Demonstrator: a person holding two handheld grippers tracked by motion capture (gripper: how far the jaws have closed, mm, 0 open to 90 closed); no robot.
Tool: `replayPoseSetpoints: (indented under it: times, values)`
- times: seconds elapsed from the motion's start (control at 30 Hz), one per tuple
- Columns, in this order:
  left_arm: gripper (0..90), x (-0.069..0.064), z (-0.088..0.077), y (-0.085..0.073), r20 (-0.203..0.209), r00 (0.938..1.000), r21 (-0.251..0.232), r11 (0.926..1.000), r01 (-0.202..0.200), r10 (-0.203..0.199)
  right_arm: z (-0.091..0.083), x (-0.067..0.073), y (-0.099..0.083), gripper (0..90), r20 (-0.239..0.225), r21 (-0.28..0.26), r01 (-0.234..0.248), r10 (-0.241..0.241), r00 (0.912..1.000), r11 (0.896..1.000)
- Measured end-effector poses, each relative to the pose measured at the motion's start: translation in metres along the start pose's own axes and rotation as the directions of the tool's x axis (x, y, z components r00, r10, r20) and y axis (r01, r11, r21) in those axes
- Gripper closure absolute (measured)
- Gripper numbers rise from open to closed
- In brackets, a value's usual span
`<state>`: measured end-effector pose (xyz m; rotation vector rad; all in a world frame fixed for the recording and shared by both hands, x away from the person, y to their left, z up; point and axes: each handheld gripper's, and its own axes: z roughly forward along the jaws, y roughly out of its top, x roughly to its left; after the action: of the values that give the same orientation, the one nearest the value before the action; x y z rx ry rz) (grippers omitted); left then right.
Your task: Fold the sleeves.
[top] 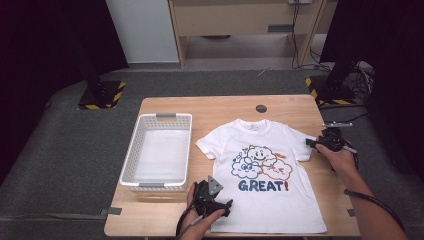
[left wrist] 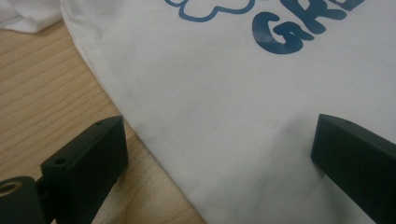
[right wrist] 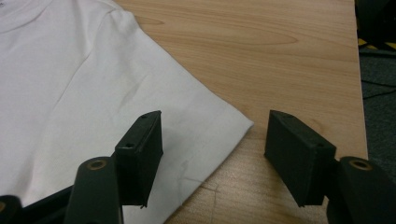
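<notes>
Left claw (top: pixel 226 204) is sitting low at the near left corner of the white t-shirt (top: pixel 265 170), jaws spread wide. In the left gripper view one jaw is over bare wood and the other over the fabric, so the shirt's side edge runs right between them, but nothing's pinched.

Right claw (top: pixel 311 142) is over at the shirt's right sleeve, also spread apart. In the right gripper view the sleeve corner (right wrist: pixel 233 122) pokes into the gap between the jaws, one jaw above the cloth and the other above the wood. Can't tell if the jaw is actually touching the fabric, but it isn't gripping anything.

The shirt itself is laid out flat, front up, on the wooden desk (top: pixel 220 107), collar pointing away from the person, with cartoon clouds and "GREAT!" printed on the chest. It takes up the middle-right of the desk.

Just beside it on the left there's a white plastic basket (top: pixel 131 155). Dark grey carpet around the desk.
</notes>
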<state>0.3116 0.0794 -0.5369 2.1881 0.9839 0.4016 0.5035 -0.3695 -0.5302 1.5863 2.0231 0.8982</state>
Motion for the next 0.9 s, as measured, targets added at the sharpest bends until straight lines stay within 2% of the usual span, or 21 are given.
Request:
replayPoseSetpoints:
  times: [0.03, 0.17, 0.23, 0.33, 0.4, 0.6, 0.9]
  values:
    - [2.3, 0.000, 0.000, 0.000, 0.000, 1.0000, 0.000, 1.0000, 0.000, 0.000, 0.001, 0.002, 0.001, 38.7, 0.004, 0.001, 0.009, -0.009, 0.9999, 1.000]
    - [2.2, 0.000, 0.000, -0.001, -0.001, 1.0000, -0.003, 1.0000, 0.000, 0.000, 0.001, 0.009, 0.002, 58.0, 0.002, 0.008, 0.054, -0.054, 0.9986, 0.999]
    - [2.0, -0.001, 0.000, -0.001, -0.002, 1.0000, -0.007, 1.0000, 0.003, -0.003, 0.000, 0.012, 0.003, 69.1, -0.019, 0.011, 0.060, -0.060, 0.9980, 0.998]
    - [2.0, -0.001, 0.000, -0.001, -0.002, 1.0000, -0.006, 1.0000, 0.001, -0.001, 0.000, 0.015, 0.003, 80.7, -0.038, 0.010, 0.058, -0.057, 0.9976, 0.998]
    - [1.9, -0.001, 0.000, -0.001, -0.001, 1.0000, -0.007, 1.0000, 0.000, 0.000, -0.003, 0.018, 0.004, 83.6, -0.039, -0.004, 0.050, -0.050, 0.9980, 0.999]
    - [1.9, -0.001, 0.000, -0.001, -0.002, 1.0000, -0.007, 1.0000, 0.000, 0.000, -0.016, 0.031, 0.017, 85.3, -0.062, -0.019, 0.071, -0.072, 0.9955, 0.997]
    - [1.3, -0.002, 0.001, -0.001, -0.003, 1.0000, -0.006, 1.0000, 0.001, -0.001, -0.023, 0.068, 0.033, 85.5, -0.082, -0.006, 0.148, -0.148, 0.9856, 0.989]
